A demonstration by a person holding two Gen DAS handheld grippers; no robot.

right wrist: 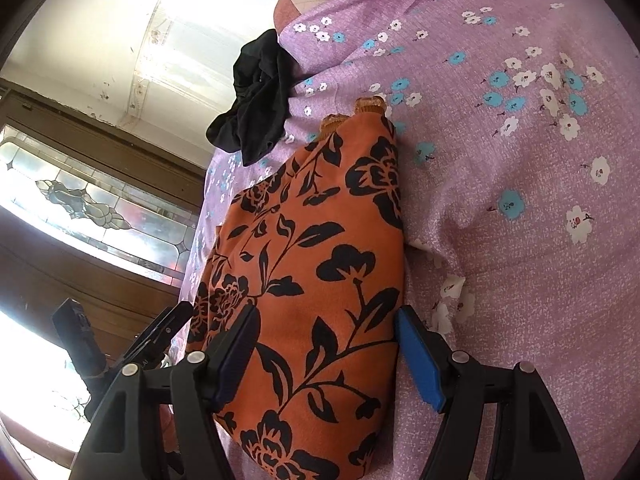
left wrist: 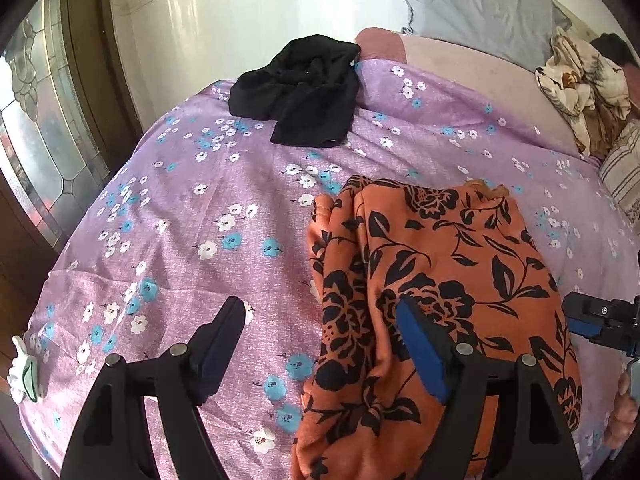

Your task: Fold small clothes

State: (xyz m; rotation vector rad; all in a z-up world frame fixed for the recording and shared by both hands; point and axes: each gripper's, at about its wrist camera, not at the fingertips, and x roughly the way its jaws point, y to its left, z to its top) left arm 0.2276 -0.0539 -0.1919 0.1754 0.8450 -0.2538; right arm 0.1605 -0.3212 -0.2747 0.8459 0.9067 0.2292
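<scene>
An orange garment with black flowers [left wrist: 432, 280] lies folded lengthwise on the purple flowered bedsheet [left wrist: 208, 216]. My left gripper [left wrist: 320, 320] is open above the garment's left edge, its right finger over the cloth and its left finger over the sheet. My right gripper [right wrist: 326, 328] is open and straddles the near end of the same garment [right wrist: 320, 248]. It also shows at the right edge of the left wrist view [left wrist: 596, 316]. A crumpled black garment [left wrist: 300, 88] lies at the far side of the bed, also in the right wrist view [right wrist: 256, 96].
A grey pillow [left wrist: 480, 0] and a bundle of patterned cloth [left wrist: 584, 84] lie at the head of the bed on the right. A wooden door with leaded glass [left wrist: 36, 128] stands left of the bed. A white hair clip [left wrist: 24, 368] lies at the sheet's left edge.
</scene>
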